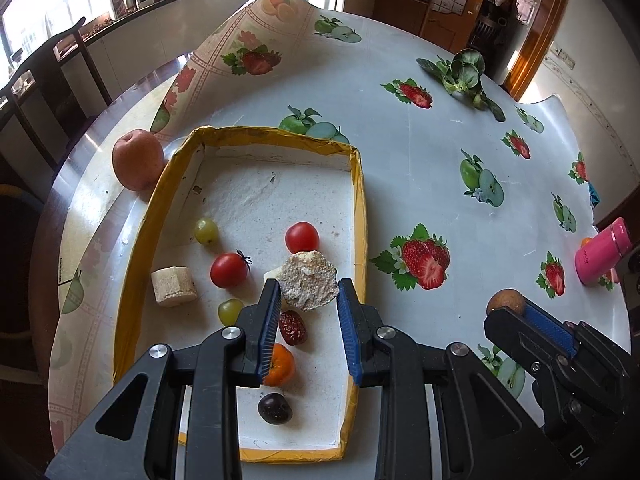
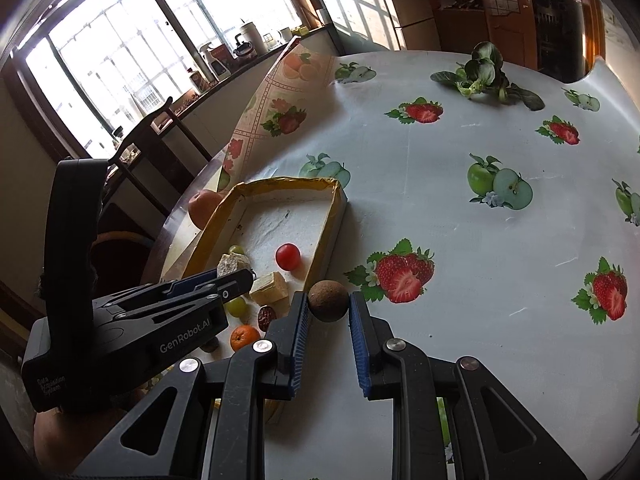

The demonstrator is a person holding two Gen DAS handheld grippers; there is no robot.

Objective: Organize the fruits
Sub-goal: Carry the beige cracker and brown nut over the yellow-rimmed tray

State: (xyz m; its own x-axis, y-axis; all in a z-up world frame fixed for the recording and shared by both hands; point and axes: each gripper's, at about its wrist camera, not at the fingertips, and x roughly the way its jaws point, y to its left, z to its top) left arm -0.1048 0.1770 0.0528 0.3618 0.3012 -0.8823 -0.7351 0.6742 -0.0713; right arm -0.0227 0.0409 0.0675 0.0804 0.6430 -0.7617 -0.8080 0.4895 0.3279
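My left gripper (image 1: 309,286) is shut on a pale crumbly chunk (image 1: 307,284), held over the yellow-rimmed white tray (image 1: 136,264). Lying in the tray are two cherry tomatoes (image 1: 302,237), two green grapes (image 1: 206,231), a red date (image 1: 293,327), a small orange (image 1: 280,364), a dark round fruit (image 1: 275,408) and a pale cut cylinder (image 1: 174,286). My right gripper (image 2: 329,298) is shut on a brown round fruit (image 2: 328,300), just right of the tray's wall (image 2: 326,236) and above the tablecloth. A reddish apple (image 1: 138,160) rests outside the tray's far left corner.
A leafy green vegetable (image 1: 466,72) lies at the table's far side. A pink bottle (image 1: 604,256) stands at the right edge. The fruit-print tablecloth (image 1: 256,52) is folded up behind the tray. Chairs and a window ledge with bottles stand to the left.
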